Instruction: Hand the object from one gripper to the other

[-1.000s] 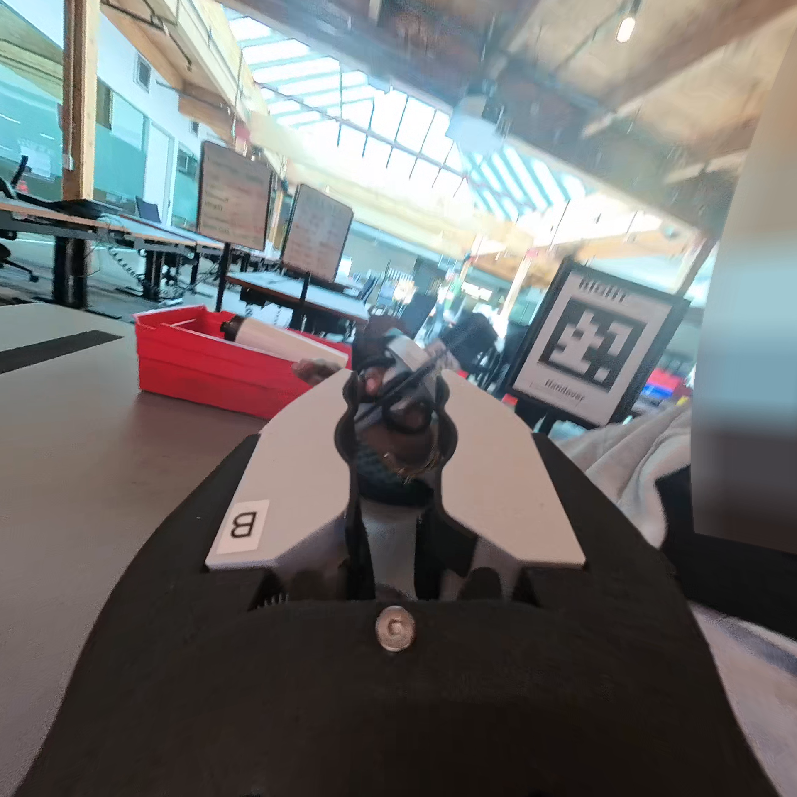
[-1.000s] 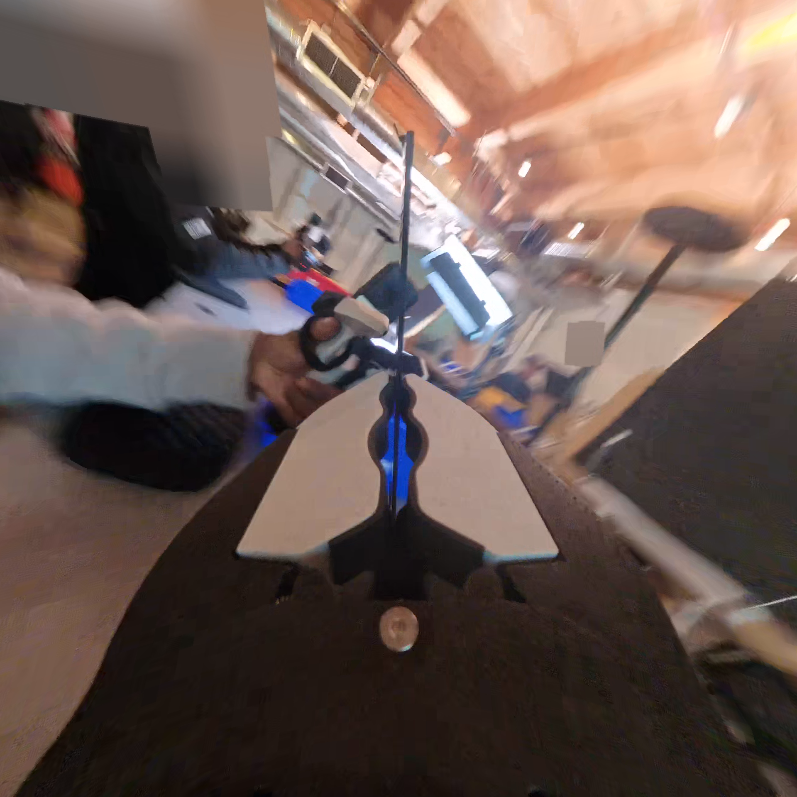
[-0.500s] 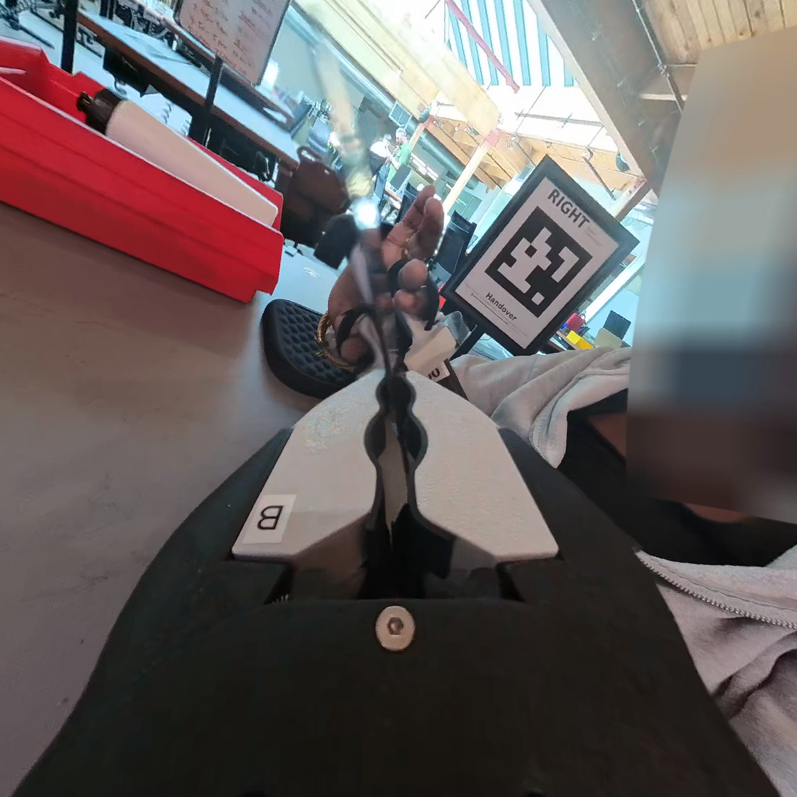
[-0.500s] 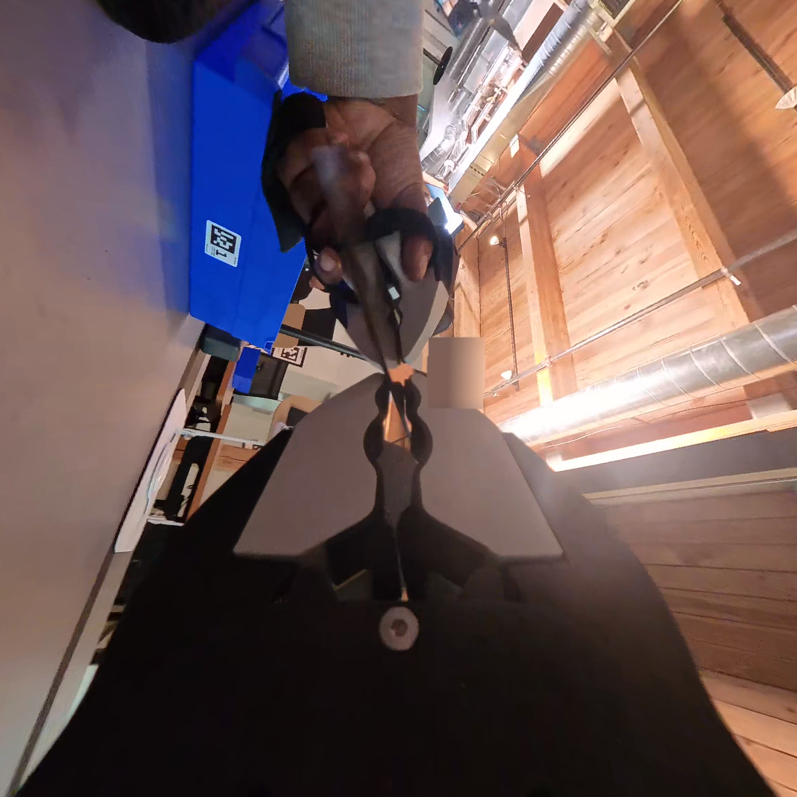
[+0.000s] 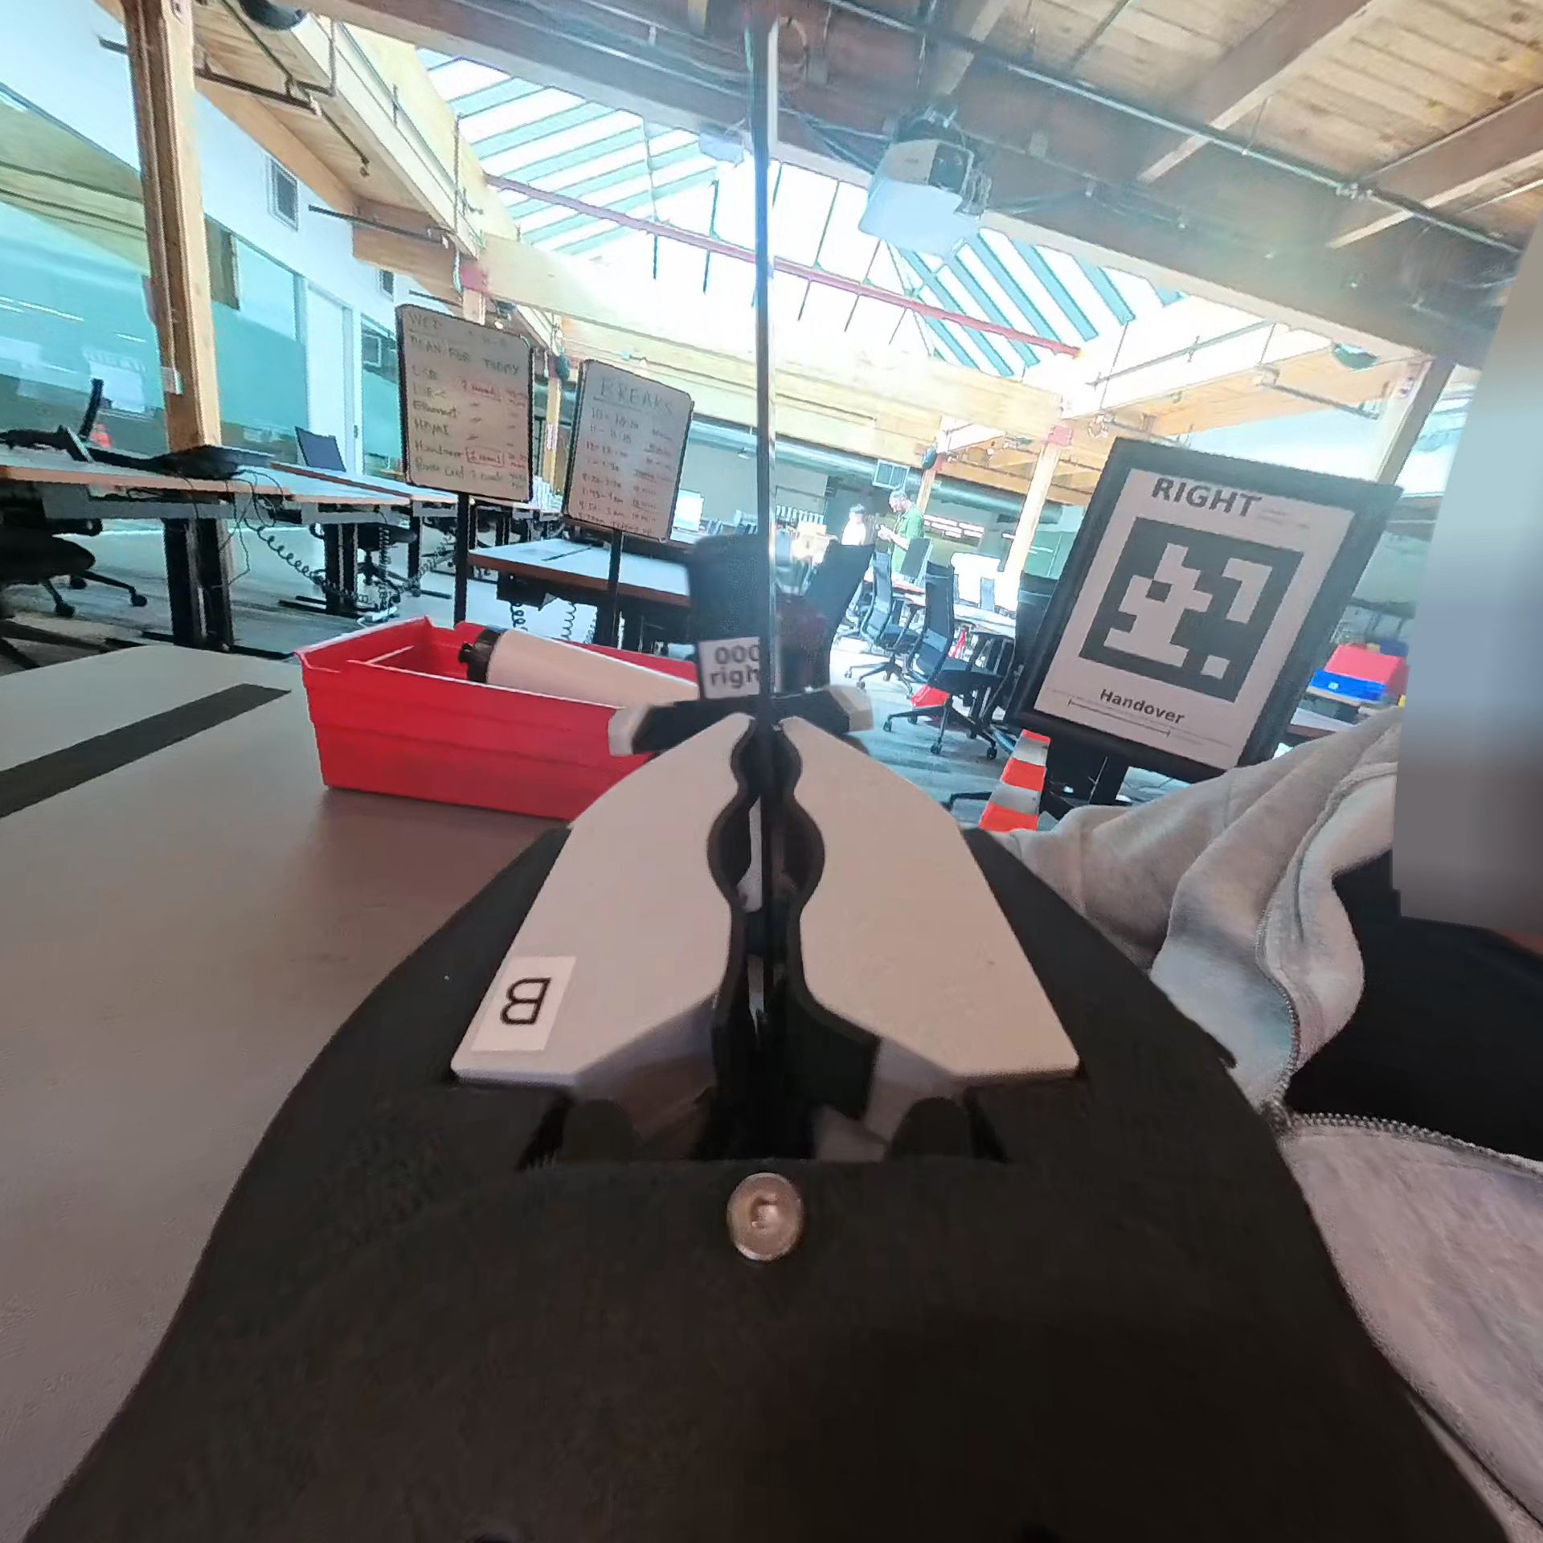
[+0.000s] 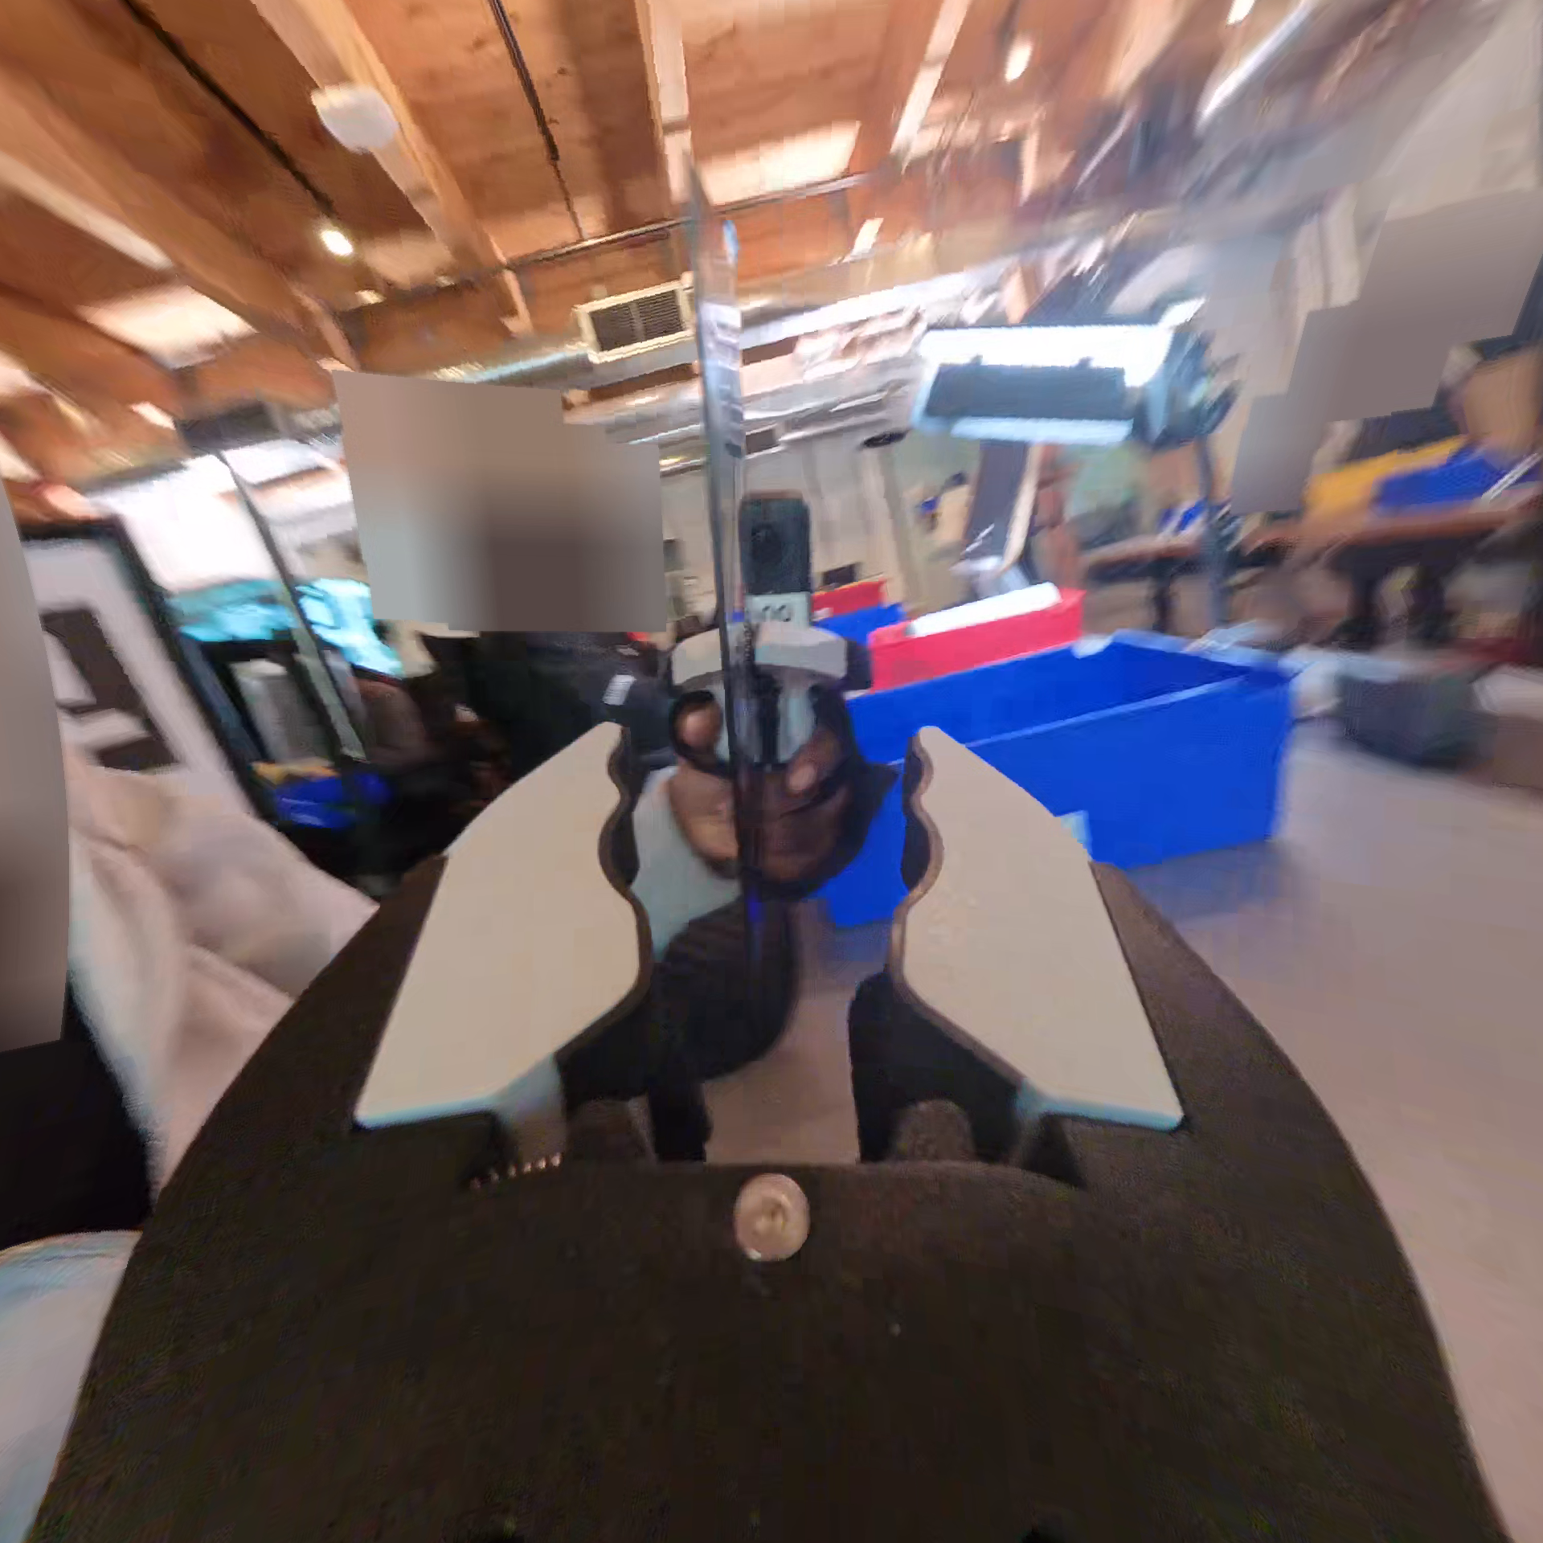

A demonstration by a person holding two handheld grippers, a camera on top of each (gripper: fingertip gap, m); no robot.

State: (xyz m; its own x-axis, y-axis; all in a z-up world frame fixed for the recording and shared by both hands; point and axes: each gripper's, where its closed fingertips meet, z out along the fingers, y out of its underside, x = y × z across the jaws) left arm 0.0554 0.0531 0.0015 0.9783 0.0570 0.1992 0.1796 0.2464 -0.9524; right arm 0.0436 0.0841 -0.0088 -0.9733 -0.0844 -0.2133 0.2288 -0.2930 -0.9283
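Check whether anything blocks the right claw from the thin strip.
Nothing visible does. The thin strip stands upright, clamped in the left claw, directly ahead of the open right claw; only the hand holding the left claw shows behind it.

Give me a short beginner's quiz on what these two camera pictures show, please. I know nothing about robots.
1. True or false: the right hand-held gripper is clamped on the thin object.
2. Which one grips the thin object? A: the left hand-held gripper. B: the right hand-held gripper. C: neither.
3. Fill in: in the left wrist view, the white cylinder lies in the ___ bin.

Key:
1. False. Its fingers stand wide apart, with the object between them but not touched.
2. A. Its fingers are shut on the object, which stands upright from them.
3. red
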